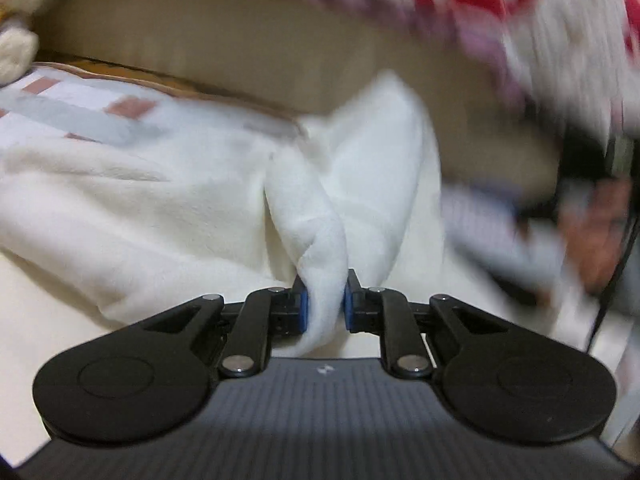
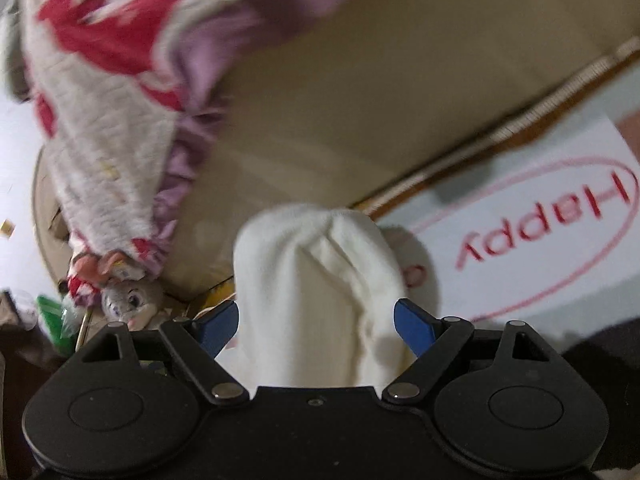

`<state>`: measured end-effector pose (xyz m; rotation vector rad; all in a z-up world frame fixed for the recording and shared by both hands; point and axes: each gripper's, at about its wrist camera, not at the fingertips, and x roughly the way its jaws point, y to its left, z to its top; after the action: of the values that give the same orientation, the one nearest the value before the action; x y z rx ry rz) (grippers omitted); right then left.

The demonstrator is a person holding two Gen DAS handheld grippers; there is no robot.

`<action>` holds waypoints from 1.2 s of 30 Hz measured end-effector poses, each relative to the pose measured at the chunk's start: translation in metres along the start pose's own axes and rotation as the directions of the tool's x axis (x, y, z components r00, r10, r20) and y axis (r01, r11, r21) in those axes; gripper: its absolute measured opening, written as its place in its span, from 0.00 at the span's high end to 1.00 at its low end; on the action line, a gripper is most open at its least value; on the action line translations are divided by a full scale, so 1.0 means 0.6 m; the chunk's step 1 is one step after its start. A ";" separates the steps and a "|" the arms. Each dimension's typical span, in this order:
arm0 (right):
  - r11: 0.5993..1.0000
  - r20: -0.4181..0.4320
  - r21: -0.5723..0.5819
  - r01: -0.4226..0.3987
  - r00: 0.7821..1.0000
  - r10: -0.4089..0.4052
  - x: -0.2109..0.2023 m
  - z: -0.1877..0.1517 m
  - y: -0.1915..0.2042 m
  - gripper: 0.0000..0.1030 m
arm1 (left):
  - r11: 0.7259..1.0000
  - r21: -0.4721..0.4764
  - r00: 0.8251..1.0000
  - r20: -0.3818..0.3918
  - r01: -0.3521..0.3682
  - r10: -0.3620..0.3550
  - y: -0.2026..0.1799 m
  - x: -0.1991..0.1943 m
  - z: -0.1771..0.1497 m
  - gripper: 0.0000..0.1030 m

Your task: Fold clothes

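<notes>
A white fleece garment (image 1: pixel 160 200) lies bunched on a pale surface in the left wrist view. My left gripper (image 1: pixel 325 300) is shut on a fold of it, and the blue pads (image 1: pixel 304 308) pinch the cloth from both sides. In the right wrist view a thick bunch of the same white fleece (image 2: pixel 320 264) stands up between the widely spread jaws of my right gripper (image 2: pixel 316 320). Both blue pads (image 2: pixel 412 324) touch its sides, and the bunch is held above the surface.
A big cardboard box (image 1: pixel 240 52) (image 2: pixel 360 100) stands just behind, with a red, grey and purple blanket (image 1: pixel 500 12) (image 2: pixel 100 120) draped over it. A plush toy (image 2: pixel 132 300) sits at the left. A white "Happy" print (image 2: pixel 540 220) lies at the right. A blurred hand (image 1: pixel 600 232) shows at the right.
</notes>
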<state>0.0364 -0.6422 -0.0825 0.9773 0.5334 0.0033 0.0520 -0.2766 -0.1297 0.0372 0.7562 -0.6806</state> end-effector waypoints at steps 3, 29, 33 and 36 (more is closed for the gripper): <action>0.992 -0.010 -0.106 0.070 0.997 -0.072 0.002 -0.012 0.032 0.14 | 0.987 0.157 0.999 -0.019 -0.035 0.039 -0.028 0.002 -0.010 0.85; 0.912 -0.092 -0.303 0.277 0.944 -0.318 0.080 -0.053 -0.007 0.81 | 0.943 -0.311 0.992 0.093 0.113 -0.089 0.076 -0.038 0.133 0.49; 0.924 -0.071 -0.277 0.263 0.954 -0.292 0.069 -0.046 -0.003 0.78 | 0.896 -0.434 0.994 -0.010 0.095 -0.110 0.072 0.065 0.134 0.50; 0.950 -0.040 -0.221 0.219 0.972 -0.233 0.049 -0.034 -0.002 0.68 | 0.963 -0.261 0.993 -0.085 0.062 -0.087 0.018 0.095 0.116 0.87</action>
<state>0.0530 -0.6199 -0.1053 0.7016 0.6889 -0.1105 0.1313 -0.3184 -0.1169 -0.1988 0.9380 -0.6502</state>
